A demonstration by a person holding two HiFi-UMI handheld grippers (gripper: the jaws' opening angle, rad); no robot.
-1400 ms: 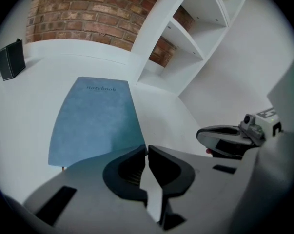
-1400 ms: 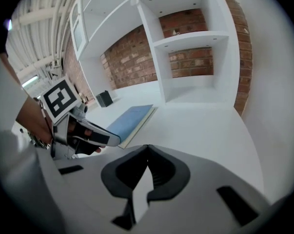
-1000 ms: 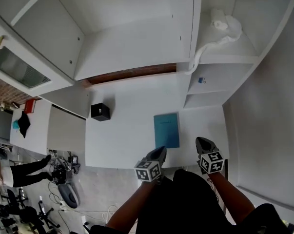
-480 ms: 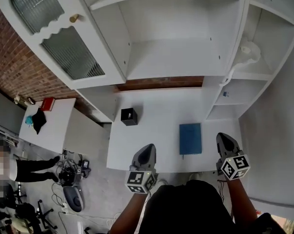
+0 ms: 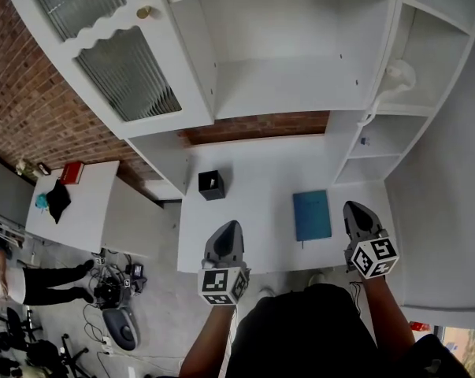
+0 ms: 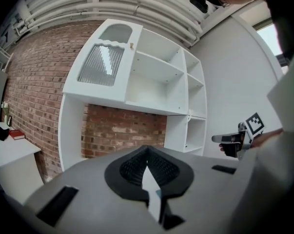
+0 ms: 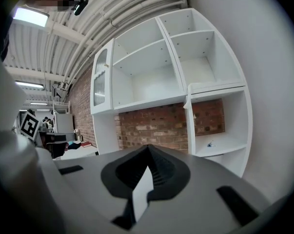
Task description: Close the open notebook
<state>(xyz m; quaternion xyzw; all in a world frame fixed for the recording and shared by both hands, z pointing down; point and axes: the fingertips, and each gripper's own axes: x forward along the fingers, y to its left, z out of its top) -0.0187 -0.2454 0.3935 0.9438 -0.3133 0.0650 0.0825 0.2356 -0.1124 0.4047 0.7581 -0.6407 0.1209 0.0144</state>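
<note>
The teal notebook [image 5: 311,215] lies closed and flat on the white desk [image 5: 253,203], near its front right part. My left gripper [image 5: 229,227] hangs shut and empty over the desk's front edge, well left of the notebook. My right gripper [image 5: 354,209] is shut and empty too, just right of the notebook and clear of it. In the left gripper view the jaws [image 6: 147,152] meet with nothing between them, and the right gripper [image 6: 230,139] shows at the right. The right gripper view shows shut jaws [image 7: 147,150] pointing at the shelves.
A small black box [image 5: 211,184] stands on the desk at the left rear. Above the desk rise white shelves [image 5: 292,77] and a glass-door cabinet [image 5: 127,61]. A white lamp [image 5: 396,77] sits in the right shelf. A side table [image 5: 72,203] and floor clutter lie left.
Both grippers have risen and drawn back from the desk. The left one has moved left, away from the notebook. The notebook has stayed closed and in place.
</note>
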